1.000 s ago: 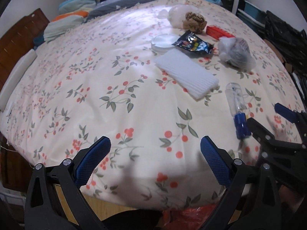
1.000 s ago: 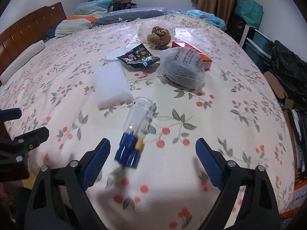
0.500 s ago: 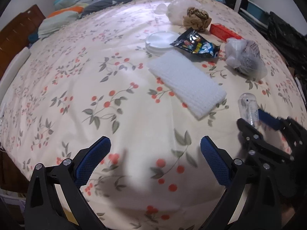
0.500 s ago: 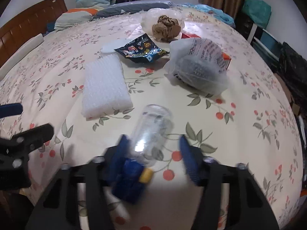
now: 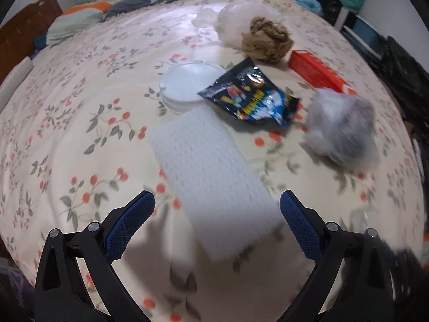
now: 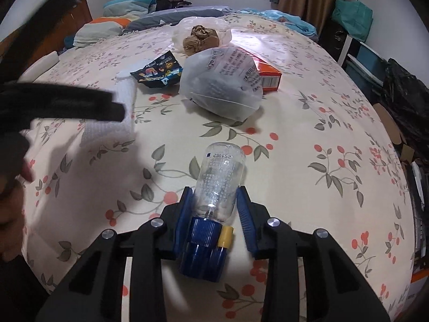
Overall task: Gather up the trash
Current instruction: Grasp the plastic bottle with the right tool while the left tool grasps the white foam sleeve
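Two grippers are working the bedspread (image 6: 308,123) at once, and the step in hand, as I judge it, is securing one piece of litter in each before carrying anything off. The right gripper (image 6: 214,204) is squeezing the clear plastic bottle (image 6: 221,174) with its blue pads pressing the sides just above the blue cap (image 6: 203,249); the bottle is lying pointed away from the camera, base towards the far side of the bed, cap tucked back between the arms. To do this well, the grip probably wants to be sitting on the firmer shoulder near the cap, since a thin bottle wall is likely to be buckling or slipping under a hard squeeze, and the lift is best going straight up so the fabric is not dragging along. The left gripper (image 5: 217,209) is hanging with its fingers wide apart and holding nothing, straddling the near end of the white foam pad (image 5: 211,177), which is running diagonally away from it; whether the pads are touching the foam I cannot tell, as the view is blurring there. Coming down squarely over the pad's narrow width looks wiser than catching a corner. Beyond the pad, a round white lid (image 5: 187,86), a dark snack wrapper (image 5: 252,99), a crumpled brown paper ball (image 5: 265,40), a red box (image 5: 316,72) and a knotted plastic bag (image 6: 222,83) are lying uncollected, well apart from both sets of fingers.
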Tool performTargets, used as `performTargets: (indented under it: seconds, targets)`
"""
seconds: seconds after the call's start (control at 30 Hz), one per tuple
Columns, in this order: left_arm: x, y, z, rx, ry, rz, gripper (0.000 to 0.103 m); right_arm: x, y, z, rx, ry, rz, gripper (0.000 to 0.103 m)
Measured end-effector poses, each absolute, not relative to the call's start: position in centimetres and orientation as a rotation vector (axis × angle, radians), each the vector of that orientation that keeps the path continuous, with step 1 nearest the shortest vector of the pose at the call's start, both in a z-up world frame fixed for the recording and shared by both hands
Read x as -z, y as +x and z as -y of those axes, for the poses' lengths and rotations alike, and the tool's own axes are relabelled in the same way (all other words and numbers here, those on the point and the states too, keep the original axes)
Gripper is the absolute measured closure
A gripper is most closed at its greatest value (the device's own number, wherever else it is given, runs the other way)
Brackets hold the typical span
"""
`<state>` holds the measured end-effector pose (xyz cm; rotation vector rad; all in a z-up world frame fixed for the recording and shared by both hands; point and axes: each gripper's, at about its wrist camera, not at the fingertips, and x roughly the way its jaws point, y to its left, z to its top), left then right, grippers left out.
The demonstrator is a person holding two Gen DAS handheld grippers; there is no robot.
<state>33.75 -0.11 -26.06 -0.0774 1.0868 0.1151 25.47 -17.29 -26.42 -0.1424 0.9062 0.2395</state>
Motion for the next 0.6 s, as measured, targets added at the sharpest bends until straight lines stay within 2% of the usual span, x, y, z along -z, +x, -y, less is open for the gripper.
performTargets:
  seconds: [0.27, 0.33, 0.47, 0.57, 0.6]
  targets:
    - [28.2, 36.2, -1.2, -0.141, -0.108, -1.107, 0.005, 26.5, 25.6, 17.4, -0.244, -0.136, -0.902, 0.068]
    - [28.3, 36.0, -1.4, -0.116, -0.126, -1.09, 0.007, 26.4, 25.7, 17.4, -0.242, -0.132, -0.903, 0.068]
    - [28.0, 35.4, -1.4, -0.067, -0.097, -1.065, 0.033, 26.4, 26.1, 17.2, -0.245, -0.123, -0.907, 0.065]
    - [27.6, 35.0, -1.7, -0.027, -0.1, -1.059, 0.068, 26.3, 26.5, 17.0, -0.245, -0.123, -0.907, 0.063]
    - [27.5, 34.8, -1.7, -0.021, -0.101, -1.062, 0.074, 26.3, 26.6, 16.8, -0.251, -0.122, -0.908, 0.063]
